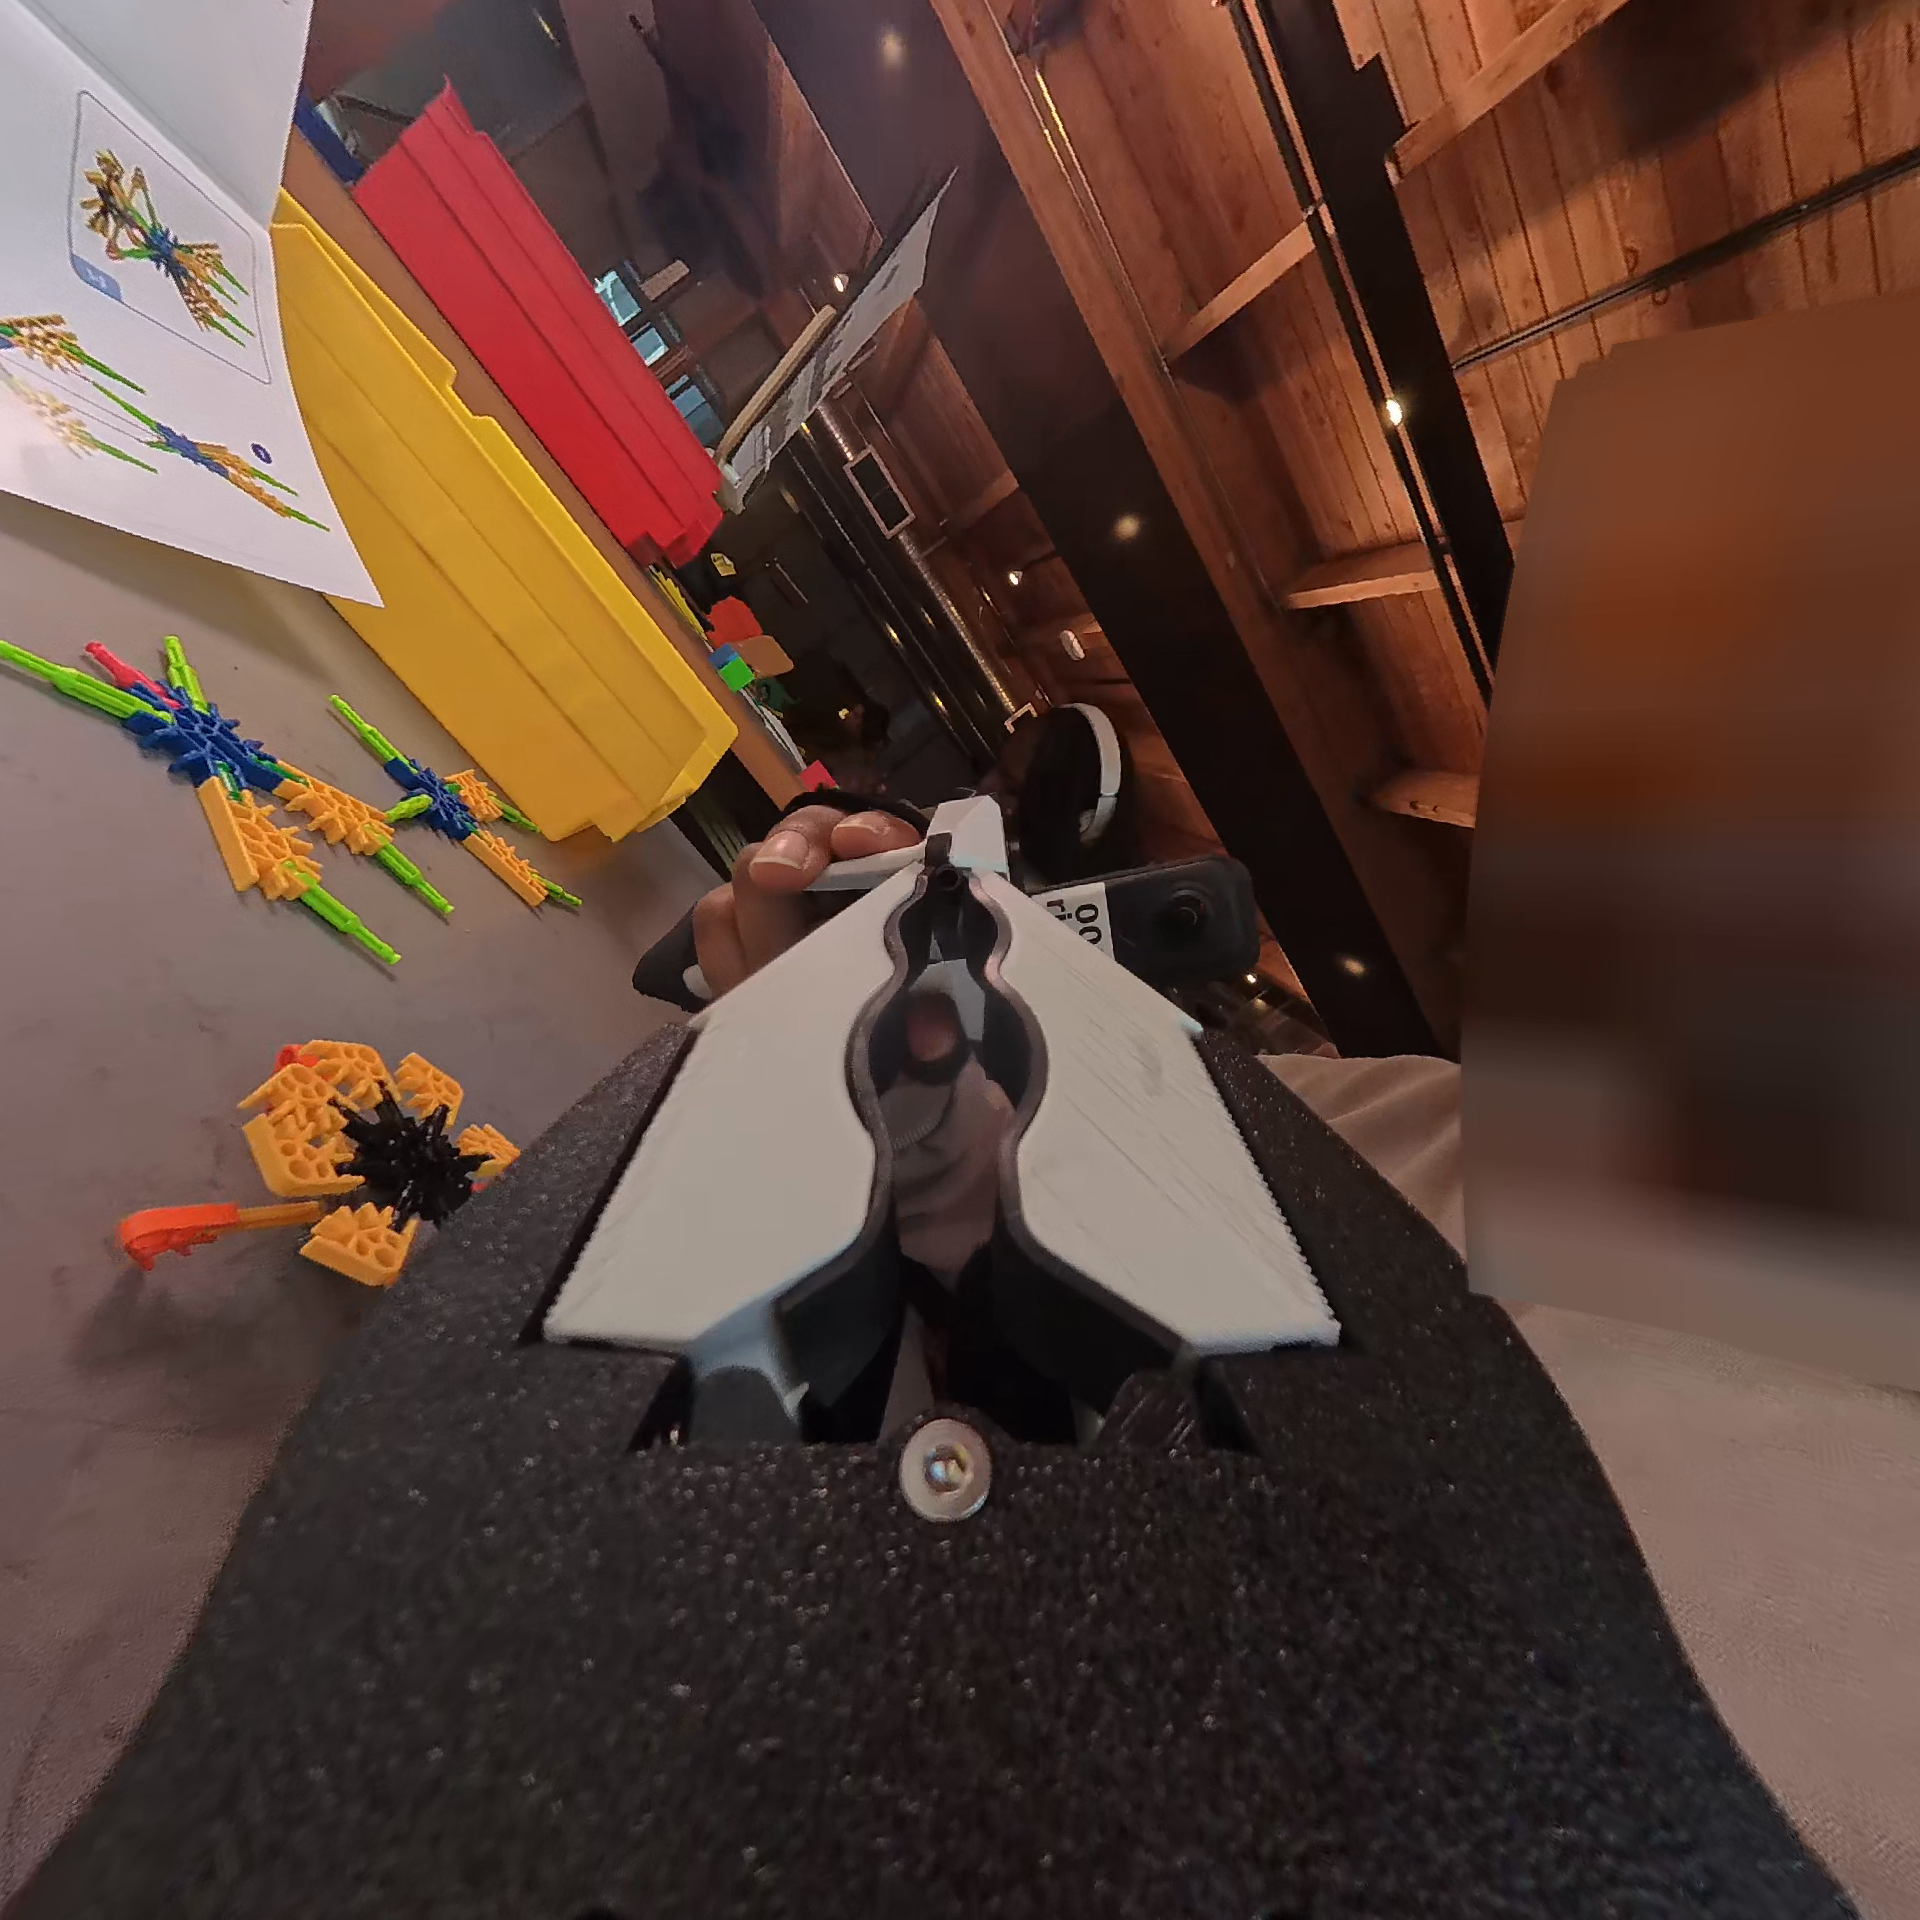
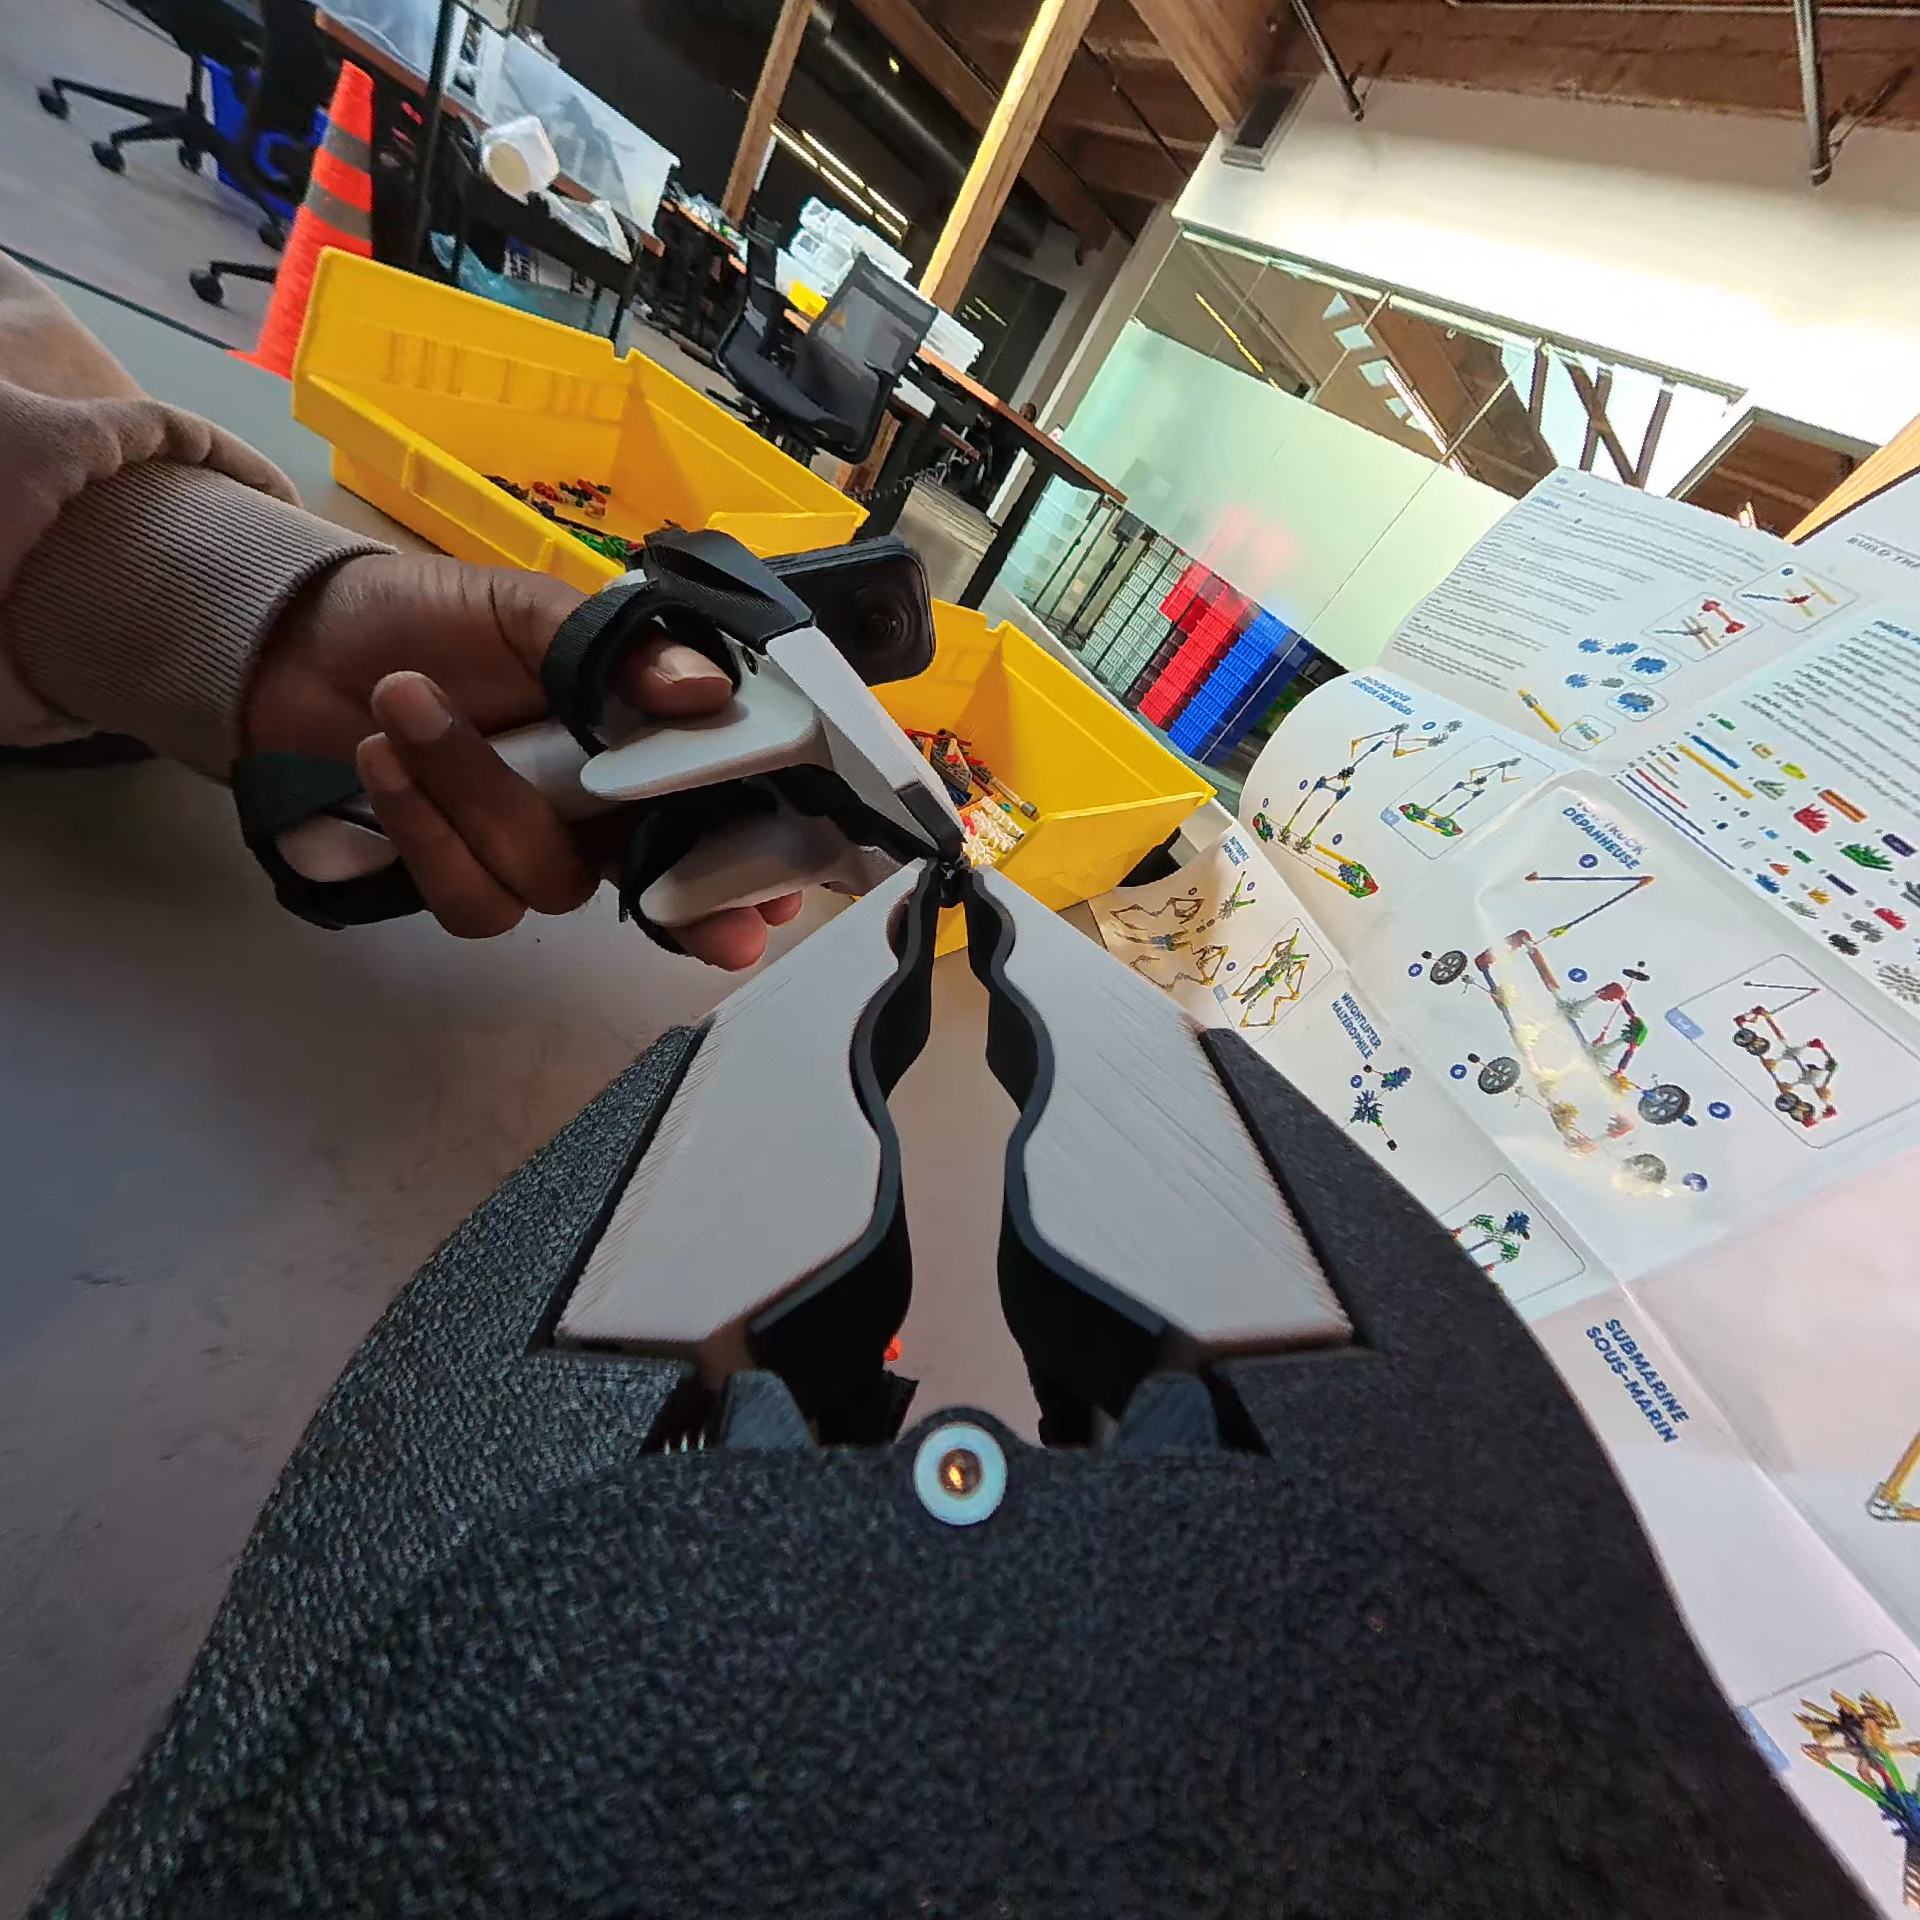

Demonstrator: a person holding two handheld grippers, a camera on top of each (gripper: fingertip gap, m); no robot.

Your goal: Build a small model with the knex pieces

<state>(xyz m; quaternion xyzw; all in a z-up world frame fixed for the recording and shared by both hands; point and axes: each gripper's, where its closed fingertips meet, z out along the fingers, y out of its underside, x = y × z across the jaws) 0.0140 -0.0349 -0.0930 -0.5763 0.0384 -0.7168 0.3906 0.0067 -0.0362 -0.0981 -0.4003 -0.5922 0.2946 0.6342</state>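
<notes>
On the surface point(image 1: 125, 1507) at left lie two blue-and-yellow rod assemblies point(image 1: 260, 790) and a yellow-and-black hub point(image 1: 364, 1143); left claw point(image 1: 948, 883) and right claw point(image 2: 948, 871) meet tip to tip, both pinching one small black piece point(image 1: 940, 871); instruction sheet point(image 2: 1558, 935) at right

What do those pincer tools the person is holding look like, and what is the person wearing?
Each hand-held gripper has two pale grey ribbed plastic fingers with wavy black rubber inner edges, tapering to a point from a rough black speckled body with a silver screw. The left gripper, seen from the right wrist view, has grey handles, black finger straps and a small black camera. The person wears a tan ribbed-cuff sleeve.
</notes>
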